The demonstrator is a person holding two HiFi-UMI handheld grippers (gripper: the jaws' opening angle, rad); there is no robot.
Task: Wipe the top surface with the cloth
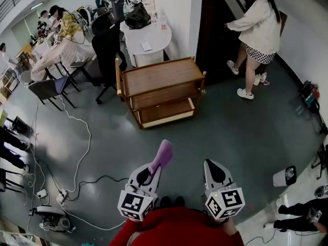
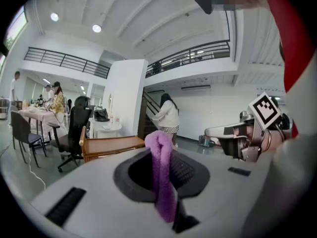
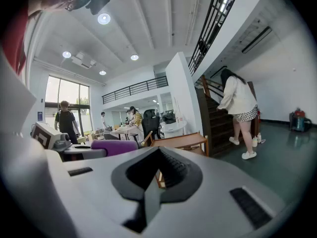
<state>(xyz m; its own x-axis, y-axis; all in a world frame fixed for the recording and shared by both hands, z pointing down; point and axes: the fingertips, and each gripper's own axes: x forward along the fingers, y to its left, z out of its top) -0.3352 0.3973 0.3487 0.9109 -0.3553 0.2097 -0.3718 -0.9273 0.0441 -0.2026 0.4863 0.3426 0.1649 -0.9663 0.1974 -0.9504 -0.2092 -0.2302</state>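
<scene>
Left gripper [image 1: 158,164]: jaws clamped on the purple cloth [image 1: 163,154], whose end points toward the cart.
Right gripper [image 1: 211,164]: jaws pressed together, nothing between them.
Floor [image 1: 220,129]: bare stretch before the cart; cables [image 1: 77,137] left of it.
Cart [image 1: 160,76]: well apart from the cloth; black chair [image 1: 105,50] by its left edge, person [image 1: 259,24] beyond its right.

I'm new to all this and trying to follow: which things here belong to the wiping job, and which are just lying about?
Part of the job:
- purple cloth, pinched by the fingers of the left gripper
- wooden cart, whose top needs wiping
- right gripper, empty

Just lying about:
- floor cables
- white bin
- black office chair
- round white table
</scene>
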